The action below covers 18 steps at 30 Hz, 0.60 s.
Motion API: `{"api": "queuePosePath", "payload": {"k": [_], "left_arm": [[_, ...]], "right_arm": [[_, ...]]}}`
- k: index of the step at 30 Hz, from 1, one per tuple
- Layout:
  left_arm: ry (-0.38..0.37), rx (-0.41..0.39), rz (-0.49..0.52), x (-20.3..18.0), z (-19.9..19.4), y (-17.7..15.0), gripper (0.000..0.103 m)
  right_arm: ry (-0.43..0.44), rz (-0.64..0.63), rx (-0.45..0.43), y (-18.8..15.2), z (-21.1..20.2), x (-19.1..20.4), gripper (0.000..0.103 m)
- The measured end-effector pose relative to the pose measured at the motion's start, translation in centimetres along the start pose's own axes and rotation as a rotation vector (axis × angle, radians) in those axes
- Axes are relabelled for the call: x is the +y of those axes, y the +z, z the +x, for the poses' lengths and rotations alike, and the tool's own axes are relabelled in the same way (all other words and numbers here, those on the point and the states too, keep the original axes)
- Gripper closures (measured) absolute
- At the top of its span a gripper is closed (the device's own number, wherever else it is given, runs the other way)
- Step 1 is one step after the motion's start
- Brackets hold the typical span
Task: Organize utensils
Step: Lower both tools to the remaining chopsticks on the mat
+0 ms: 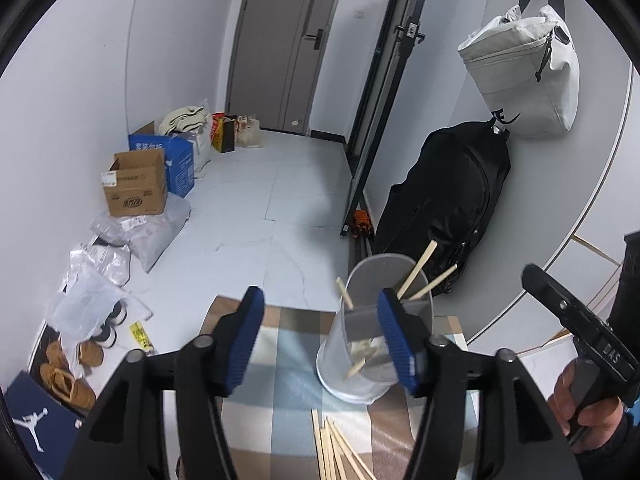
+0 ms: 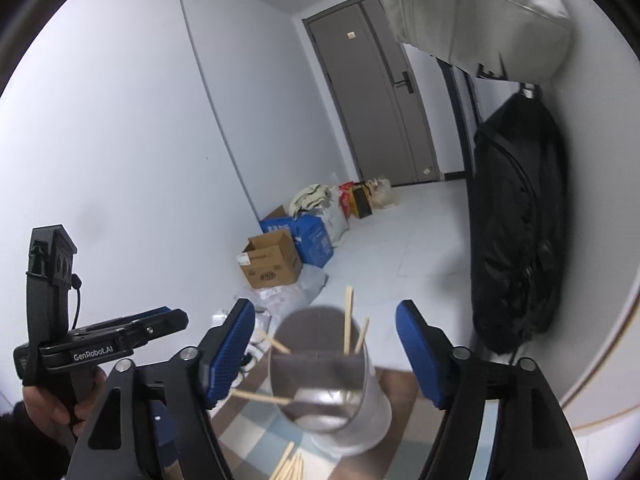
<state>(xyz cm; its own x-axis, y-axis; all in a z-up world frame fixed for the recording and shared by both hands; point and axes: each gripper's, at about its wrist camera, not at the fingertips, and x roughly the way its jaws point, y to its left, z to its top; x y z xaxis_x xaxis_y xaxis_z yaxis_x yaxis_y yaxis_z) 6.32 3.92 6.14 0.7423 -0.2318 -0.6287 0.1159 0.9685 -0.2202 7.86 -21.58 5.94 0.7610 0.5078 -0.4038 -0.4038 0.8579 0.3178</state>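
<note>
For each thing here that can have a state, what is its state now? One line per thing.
Left gripper: open, nothing held.
Right gripper: open, nothing held.
Utensil holder: upright on the table, some chopsticks inside.
Loose chopsticks: lying on the tablecloth, not yet sorted.
Grey door: closed.
Cardboard box: flaps open.
White bag: hanging on the wall.

Checked table (image 1: 280, 392) w/ holder (image 1: 360, 364), chopsticks (image 1: 336, 452)

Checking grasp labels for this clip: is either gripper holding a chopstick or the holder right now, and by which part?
Nothing is held. The left gripper and right gripper both stand open and empty; chopsticks sit in the grey utensil holder, others lie loose on the table.
</note>
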Motion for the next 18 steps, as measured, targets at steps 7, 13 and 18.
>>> {"api": "queuePosePath", "payload": {"k": [7, 13, 18], "left_arm": [[0.026, 0.025, -0.032, 0.5, -0.2, -3.3, 0.044], [0.048, 0.067, -0.048, 1.0, 0.3, -5.8, 0.034], [0.062, 0.084, -0.057, 1.7, 0.4, -7.6, 0.029]], "right_arm": [[-0.012, -0.005, 0.037, -3.5, -2.0, 0.9, 0.02], [-0.007, -0.018, 0.124, -6.6, -1.7, 2.2, 0.018], [-0.005, -0.012, 0.214, -9.2, -0.3, 3.0, 0.017]]}}
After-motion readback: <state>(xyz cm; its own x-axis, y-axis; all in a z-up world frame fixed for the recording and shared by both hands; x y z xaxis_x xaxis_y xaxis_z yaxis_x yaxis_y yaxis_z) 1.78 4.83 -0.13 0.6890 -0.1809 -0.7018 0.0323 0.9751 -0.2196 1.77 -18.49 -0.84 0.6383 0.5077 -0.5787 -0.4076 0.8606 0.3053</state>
